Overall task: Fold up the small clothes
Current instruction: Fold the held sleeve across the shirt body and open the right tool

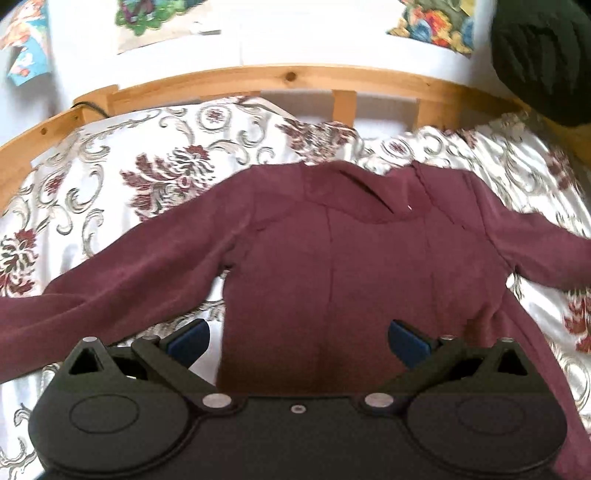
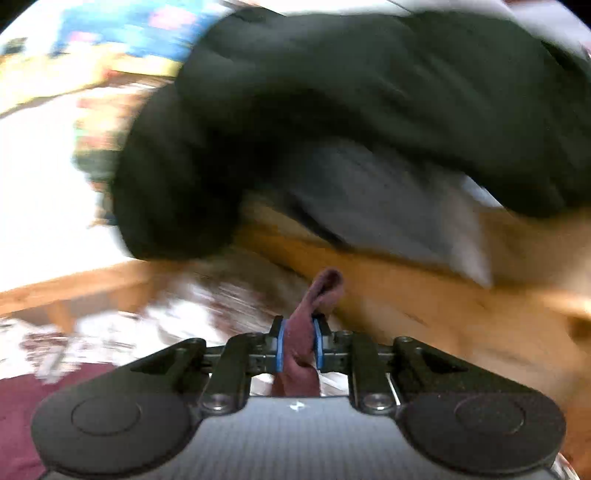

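Observation:
A small maroon long-sleeved top lies flat on the floral bedspread, neck toward the wooden bed frame, both sleeves spread out to the sides. My left gripper hovers over its lower body with the blue pads wide apart and nothing between them. In the blurred right wrist view my right gripper is shut on a bunched strip of the maroon top, which sticks up past the blue pads. Which part of the garment this is, I cannot tell.
A wooden bed frame runs along the far edge of the bedspread, with a white wall and colourful pictures behind it. A large dark green and grey bundle of fabric hangs over the frame close ahead of the right gripper, also at upper right.

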`<action>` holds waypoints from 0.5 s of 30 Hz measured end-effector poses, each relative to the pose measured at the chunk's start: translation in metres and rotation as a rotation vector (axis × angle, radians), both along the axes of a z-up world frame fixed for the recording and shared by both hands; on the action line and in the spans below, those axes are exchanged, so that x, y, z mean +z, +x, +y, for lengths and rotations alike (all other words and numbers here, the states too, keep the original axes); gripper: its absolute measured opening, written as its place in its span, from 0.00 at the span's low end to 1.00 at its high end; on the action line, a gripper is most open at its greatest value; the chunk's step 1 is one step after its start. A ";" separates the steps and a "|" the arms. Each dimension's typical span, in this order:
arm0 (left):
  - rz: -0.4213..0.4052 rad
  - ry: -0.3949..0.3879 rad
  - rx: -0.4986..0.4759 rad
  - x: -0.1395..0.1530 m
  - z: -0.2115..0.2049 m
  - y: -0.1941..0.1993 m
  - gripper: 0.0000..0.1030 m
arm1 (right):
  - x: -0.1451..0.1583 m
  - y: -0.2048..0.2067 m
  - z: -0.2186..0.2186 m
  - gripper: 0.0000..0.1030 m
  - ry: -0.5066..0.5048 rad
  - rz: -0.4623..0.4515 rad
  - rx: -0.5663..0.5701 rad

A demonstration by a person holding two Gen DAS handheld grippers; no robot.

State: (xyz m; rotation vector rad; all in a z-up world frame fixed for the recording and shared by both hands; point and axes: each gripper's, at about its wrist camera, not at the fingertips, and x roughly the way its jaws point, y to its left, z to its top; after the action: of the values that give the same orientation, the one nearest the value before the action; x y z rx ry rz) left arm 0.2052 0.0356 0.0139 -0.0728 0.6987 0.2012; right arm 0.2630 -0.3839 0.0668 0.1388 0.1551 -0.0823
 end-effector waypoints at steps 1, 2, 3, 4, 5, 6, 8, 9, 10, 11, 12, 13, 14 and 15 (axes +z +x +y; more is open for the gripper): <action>-0.007 -0.007 0.013 0.002 0.005 -0.001 0.99 | 0.006 -0.002 0.018 0.17 -0.023 -0.020 0.054; -0.014 -0.013 0.027 0.004 0.010 -0.003 0.99 | 0.011 -0.005 0.039 0.17 -0.054 -0.040 0.121; -0.021 -0.018 0.041 0.005 0.015 -0.004 0.99 | 0.013 -0.008 0.061 0.17 -0.086 -0.056 0.185; -0.029 -0.024 0.057 0.006 0.022 -0.006 0.99 | 0.014 -0.011 0.083 0.16 -0.117 -0.069 0.245; -0.033 -0.029 0.071 0.007 0.027 -0.008 0.99 | 0.013 -0.014 0.105 0.16 -0.147 -0.077 0.307; -0.037 -0.034 0.087 0.008 0.033 -0.010 0.99 | 0.009 -0.017 0.128 0.16 -0.180 -0.081 0.376; -0.043 -0.041 0.117 0.008 0.045 -0.014 0.99 | 0.000 -0.022 0.168 0.16 -0.236 -0.076 0.486; -0.044 -0.046 0.136 0.007 0.052 -0.017 0.99 | -0.008 -0.025 0.189 0.16 -0.273 -0.068 0.544; -0.043 -0.050 0.152 0.006 0.058 -0.019 0.99 | -0.016 -0.029 0.204 0.16 -0.302 -0.061 0.586; -0.043 -0.056 0.166 0.005 0.065 -0.021 0.99 | -0.025 -0.032 0.222 0.16 -0.334 -0.047 0.632; -0.042 -0.061 0.179 0.004 0.072 -0.023 0.99 | -0.036 -0.035 0.238 0.16 -0.367 -0.027 0.683; -0.040 -0.066 0.192 0.003 0.078 -0.026 0.99 | -0.045 -0.037 0.251 0.16 -0.385 -0.008 0.720; -0.037 -0.069 0.207 0.001 0.083 -0.028 0.99 | -0.054 -0.041 0.262 0.16 -0.399 0.019 0.759; -0.032 -0.073 0.218 -0.001 0.088 -0.030 0.99 | -0.065 -0.043 0.273 0.16 -0.412 0.053 0.802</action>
State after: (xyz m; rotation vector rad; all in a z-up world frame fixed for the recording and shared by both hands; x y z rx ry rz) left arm 0.1753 0.1241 0.0129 -0.2218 0.6655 0.3826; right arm 0.2203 -0.1112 0.0022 -0.3425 0.2333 0.6792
